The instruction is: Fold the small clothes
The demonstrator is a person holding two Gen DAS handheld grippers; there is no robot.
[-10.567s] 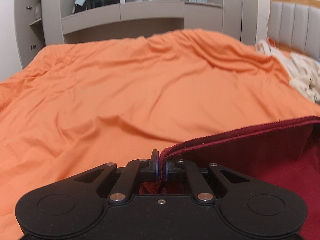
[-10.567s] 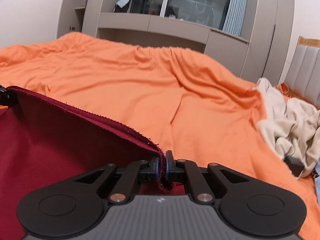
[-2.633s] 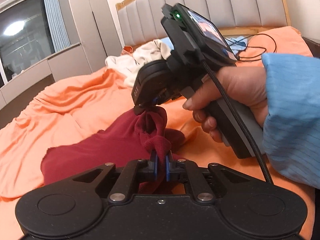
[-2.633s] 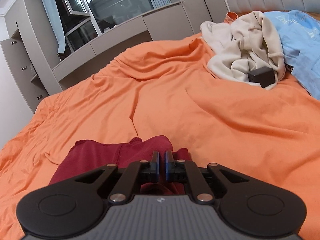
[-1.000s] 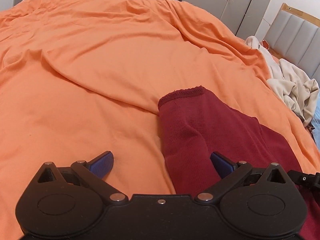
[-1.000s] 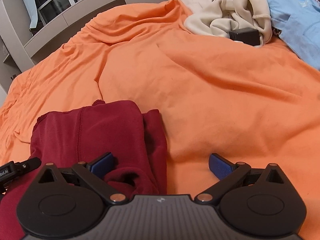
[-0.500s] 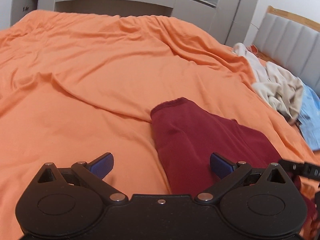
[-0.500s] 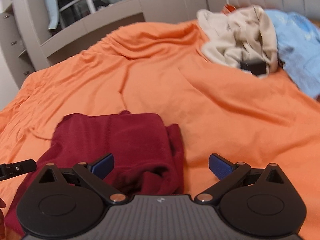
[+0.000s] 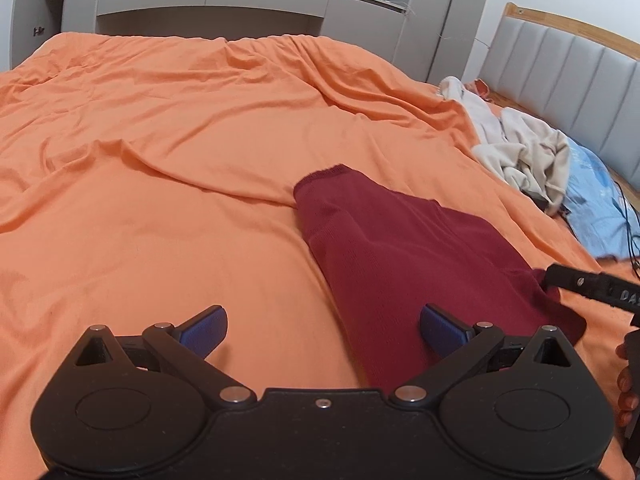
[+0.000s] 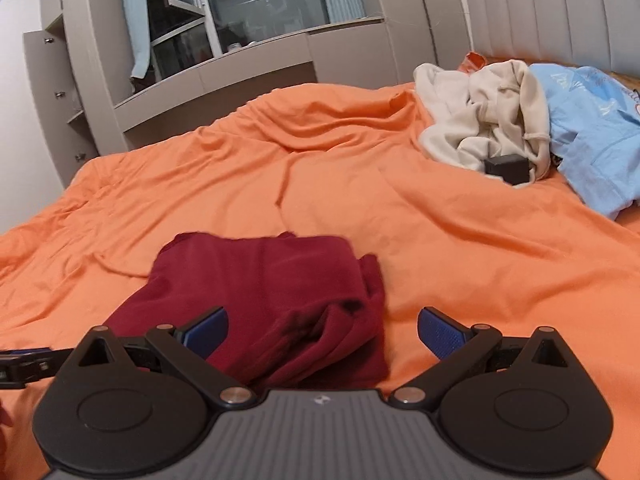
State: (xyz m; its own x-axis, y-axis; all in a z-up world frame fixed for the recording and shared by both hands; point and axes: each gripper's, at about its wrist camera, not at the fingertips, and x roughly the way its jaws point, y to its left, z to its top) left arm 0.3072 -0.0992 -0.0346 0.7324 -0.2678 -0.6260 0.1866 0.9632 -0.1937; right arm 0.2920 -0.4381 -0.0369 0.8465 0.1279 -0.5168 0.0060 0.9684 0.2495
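Note:
A dark red garment (image 9: 404,256) lies folded into a compact bundle on the orange bedspread (image 9: 160,152). My left gripper (image 9: 323,328) stands open just above its near left edge, with nothing between the blue pads. In the right wrist view the same red bundle (image 10: 272,296) lies in front of my right gripper (image 10: 322,330), which is also open and empty. The tip of the right gripper (image 9: 588,282) shows at the right edge of the left wrist view, beside the garment's corner.
A heap of beige clothing (image 10: 488,124) with a small black box (image 10: 507,169) and a light blue garment (image 10: 592,136) lie near the grey padded headboard (image 9: 568,84). Grey cabinets (image 9: 208,4) and a window (image 10: 248,8) stand beyond the bed. Black cables (image 9: 628,216) trail at the right.
Both grippers have backed away and risen from the red bundle, staying open. Earlier they were shut on the garment and let it go onto the bed.

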